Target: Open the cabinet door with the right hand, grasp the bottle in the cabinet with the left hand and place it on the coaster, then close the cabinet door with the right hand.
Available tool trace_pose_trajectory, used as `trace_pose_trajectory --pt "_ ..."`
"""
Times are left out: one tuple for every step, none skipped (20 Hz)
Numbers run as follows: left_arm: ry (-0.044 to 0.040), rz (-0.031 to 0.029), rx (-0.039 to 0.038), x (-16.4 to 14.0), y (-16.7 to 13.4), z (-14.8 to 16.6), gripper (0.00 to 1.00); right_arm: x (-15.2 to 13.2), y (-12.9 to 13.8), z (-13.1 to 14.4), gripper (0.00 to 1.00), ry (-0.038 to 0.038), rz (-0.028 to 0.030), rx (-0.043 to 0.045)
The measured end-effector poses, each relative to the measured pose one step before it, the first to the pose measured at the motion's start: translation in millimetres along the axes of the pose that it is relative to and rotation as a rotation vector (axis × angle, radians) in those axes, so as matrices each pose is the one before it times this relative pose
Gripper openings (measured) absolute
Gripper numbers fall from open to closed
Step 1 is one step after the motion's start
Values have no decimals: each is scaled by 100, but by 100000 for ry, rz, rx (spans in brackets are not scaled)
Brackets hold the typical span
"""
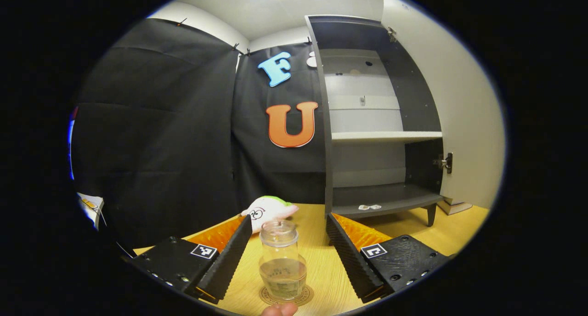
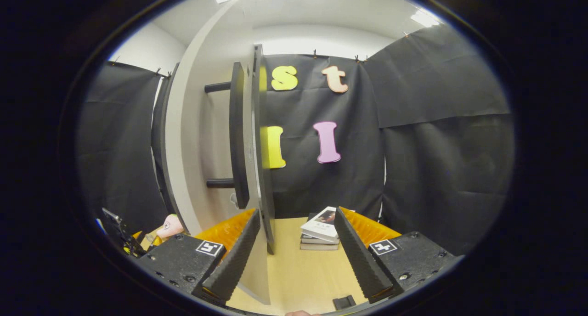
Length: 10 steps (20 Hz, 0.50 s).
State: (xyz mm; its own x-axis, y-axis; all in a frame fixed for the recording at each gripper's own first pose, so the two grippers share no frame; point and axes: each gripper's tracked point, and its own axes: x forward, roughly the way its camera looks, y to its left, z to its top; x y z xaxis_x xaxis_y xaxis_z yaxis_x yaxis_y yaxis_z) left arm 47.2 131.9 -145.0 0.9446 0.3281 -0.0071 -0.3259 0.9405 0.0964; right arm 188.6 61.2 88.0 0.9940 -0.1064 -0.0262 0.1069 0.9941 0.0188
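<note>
Your left gripper (image 1: 289,254) stands released, fingers wide on either side of the bottle (image 1: 281,265), which sits upright on the coaster (image 1: 285,297) at bottom centre. Your right gripper (image 2: 294,251) is also released, straddling the open cabinet door (image 2: 255,169) edge, seemingly placed to swing it closed.

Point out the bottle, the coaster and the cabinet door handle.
bottle (image 1: 282,261): left gripper view, on its clear body.
coaster (image 1: 307,297): left gripper view, on the rim showing beside the bottle's base.
cabinet door handle (image 2: 238,132): right gripper view, on the black vertical bar.
</note>
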Motion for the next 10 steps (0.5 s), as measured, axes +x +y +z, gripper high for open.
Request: trace_pose_trajectory --pt "-524 -1942 -554 -310 -323 1154 98 -96 -270 259 98 -820 -397 -62" --pt "-418 -3241 -1464 -373 -776 1043 98 -93 -239 76 97 -735 -310 176" --pt "-358 -2561 -1157 -317 -676 1163 97 -88 -259 30 98 -523 -464 226" --pt "-198 -1515 -389 -391 -397 1210 97 -72 -305 -133 97 -456 -513 81" --pt "-87 -1030 524 -404 -283 1085 97 -160 -426 -56 98 -307 -863 -252" --pt "-212 -510 824 -337 -102 1078 97 -86 -500 -35 98 -245 -1164 -578" --pt "-215 -819 473 -298 -436 1137 97 5 -475 76 100 -880 -1189 -563" --pt "-128 -1591 -544 -325 -731 1010 97 128 -335 466 97 -1534 -540 -60" --pt "357 -1884 -1172 -120 -697 783 97 192 -302 579 100 -1681 -48 225" --pt "756 -2053 -1019 -119 -747 608 97 398 -341 546 98 -1451 -257 250"
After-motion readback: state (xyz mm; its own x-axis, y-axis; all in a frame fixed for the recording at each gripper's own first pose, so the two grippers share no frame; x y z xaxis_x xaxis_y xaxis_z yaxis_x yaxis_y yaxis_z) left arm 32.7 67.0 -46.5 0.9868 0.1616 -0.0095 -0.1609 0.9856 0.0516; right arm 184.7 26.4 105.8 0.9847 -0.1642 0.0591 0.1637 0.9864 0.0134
